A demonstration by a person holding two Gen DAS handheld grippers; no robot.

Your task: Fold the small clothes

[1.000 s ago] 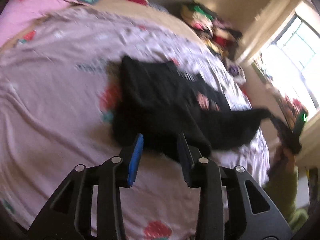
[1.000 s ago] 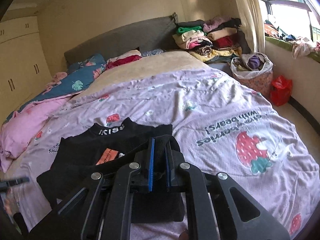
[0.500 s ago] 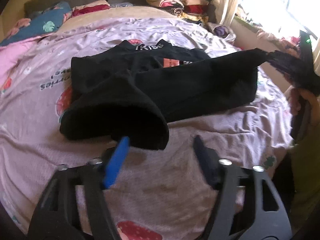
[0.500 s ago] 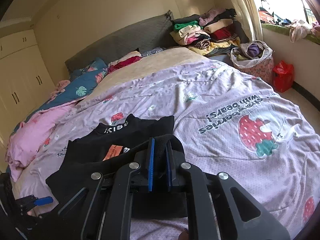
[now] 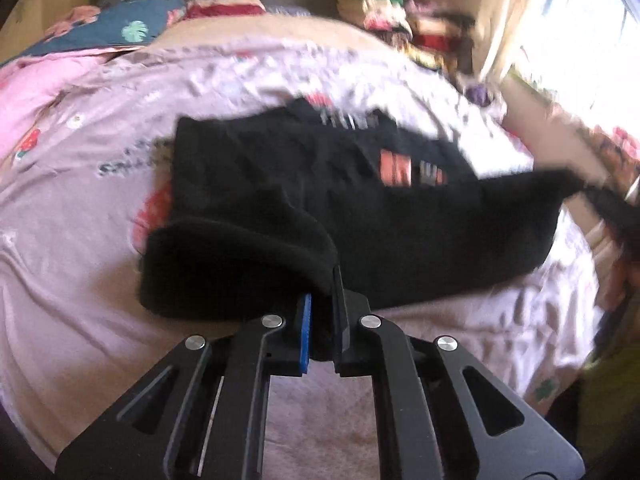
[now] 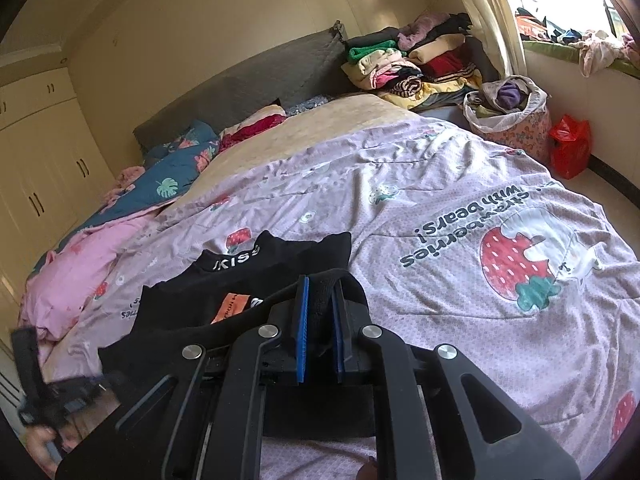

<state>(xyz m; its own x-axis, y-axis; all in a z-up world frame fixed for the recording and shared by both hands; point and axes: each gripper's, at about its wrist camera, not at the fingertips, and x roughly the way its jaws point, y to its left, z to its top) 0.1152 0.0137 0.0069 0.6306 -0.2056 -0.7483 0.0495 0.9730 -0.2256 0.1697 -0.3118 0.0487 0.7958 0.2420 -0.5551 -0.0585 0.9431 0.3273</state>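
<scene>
Right now I have both claws on the same black top (image 5: 304,184), which lies spread on the lilac strawberry quilt (image 6: 460,184) of the bed, its collar pointing toward twelve o'clock in the right wrist view. My left claw (image 5: 322,300) has just been closing, and its jaws are now pinched tight on the thick rolled hem at six o'clock in its own view, black cloth caught between the pads. My right claw (image 6: 320,308) is clamped narrow on a bunched corner of the same shirt, with the cloth pulled taut away from it toward nine o'clock. The left view is blurred, so I cannot say how much fabric that claw has caught. By my reading, the step in hand is lifting the bottom edge to carry it over toward the collar. To do it well I would keep both grips at an even height, hold the hem stretched between them so it does not sag, and lay it down square with the shoulders. If one claw leads, I expect the fold will go crooked. The stack of folded clothes (image 6: 412,60) sits well apart at one o'clock, beyond the quilt.
</scene>
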